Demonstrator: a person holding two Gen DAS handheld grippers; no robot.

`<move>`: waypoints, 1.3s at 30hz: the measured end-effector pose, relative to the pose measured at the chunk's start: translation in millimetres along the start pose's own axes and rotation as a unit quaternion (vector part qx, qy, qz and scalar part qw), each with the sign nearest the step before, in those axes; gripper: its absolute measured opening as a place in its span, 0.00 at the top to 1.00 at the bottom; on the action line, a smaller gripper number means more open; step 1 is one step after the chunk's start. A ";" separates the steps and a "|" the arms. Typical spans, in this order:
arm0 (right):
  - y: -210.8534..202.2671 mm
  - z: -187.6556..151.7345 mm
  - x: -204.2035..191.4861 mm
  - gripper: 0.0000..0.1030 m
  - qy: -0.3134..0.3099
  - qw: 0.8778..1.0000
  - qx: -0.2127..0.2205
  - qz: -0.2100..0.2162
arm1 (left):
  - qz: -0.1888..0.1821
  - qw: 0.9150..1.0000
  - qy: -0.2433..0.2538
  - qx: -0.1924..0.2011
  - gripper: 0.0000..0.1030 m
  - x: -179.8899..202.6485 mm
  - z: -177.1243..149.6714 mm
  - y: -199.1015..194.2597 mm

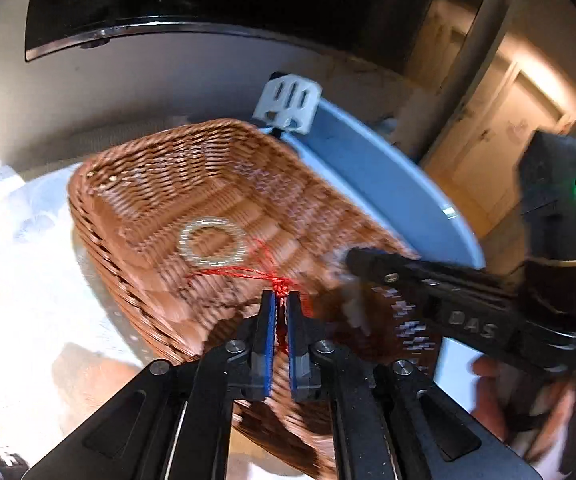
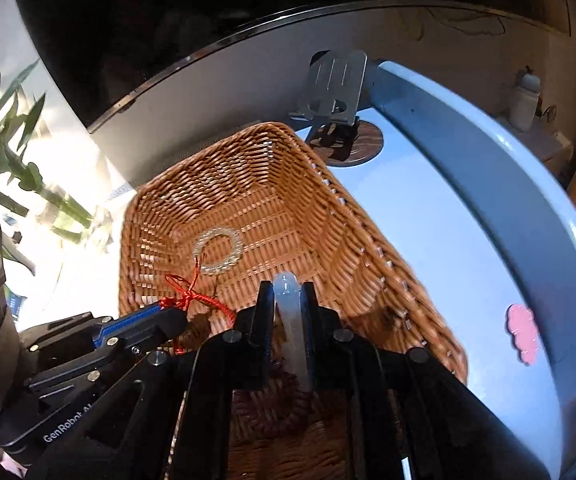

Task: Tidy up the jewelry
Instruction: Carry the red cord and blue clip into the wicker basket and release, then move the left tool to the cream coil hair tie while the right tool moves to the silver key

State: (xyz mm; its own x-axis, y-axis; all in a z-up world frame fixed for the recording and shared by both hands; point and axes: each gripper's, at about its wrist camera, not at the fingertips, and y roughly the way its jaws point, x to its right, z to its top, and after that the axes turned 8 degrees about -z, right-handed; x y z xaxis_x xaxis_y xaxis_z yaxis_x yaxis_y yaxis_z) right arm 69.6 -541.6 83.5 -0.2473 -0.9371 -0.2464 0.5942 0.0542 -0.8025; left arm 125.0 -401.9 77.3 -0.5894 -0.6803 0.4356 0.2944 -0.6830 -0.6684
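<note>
Both tools hang over the wicker basket (image 2: 272, 200): left tool (image 1: 282, 300) pinches a red cord (image 1: 248, 274), right tool (image 2: 287, 292) clamps a pale bangle (image 2: 291, 320), its long axis toward the far corner.

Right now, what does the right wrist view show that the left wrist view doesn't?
Only the right wrist: a pale bangle clamped in the right gripper, a pink piece on the blue tray, a plant.
Only the left wrist: a doorway.
Both: the basket holding a bead bracelet, the red cord in the left gripper, the stand.
</note>
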 end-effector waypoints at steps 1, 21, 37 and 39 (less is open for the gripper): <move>-2.3 -0.9 1.4 0.83 0.006 1.000 0.002 0.009 | -0.001 1.000 -0.002 0.001 0.83 -0.2 -0.6 -4.3; -98.5 -42.4 -77.9 0.65 -0.082 0.991 0.099 0.031 | 0.030 0.993 0.049 0.099 0.47 11.2 -66.1 -164.2; -39.5 -135.0 -188.6 0.65 -0.170 0.980 0.046 0.090 | 0.126 0.967 -0.054 0.213 0.42 -110.2 -165.4 -336.2; -24.0 -144.5 -194.9 0.65 -0.169 0.981 0.032 0.095 | 0.133 0.964 -0.069 0.219 0.42 -125.9 -171.0 -345.8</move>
State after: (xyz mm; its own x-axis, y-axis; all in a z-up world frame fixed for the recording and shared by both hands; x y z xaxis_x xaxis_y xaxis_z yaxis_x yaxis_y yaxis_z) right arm -7.0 -310.5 72.3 0.1328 -0.9737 -0.1851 0.6538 0.2265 -0.7220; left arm -31.2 -34.7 150.5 -0.3523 -0.8556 0.3793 0.7285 -0.5051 -0.4627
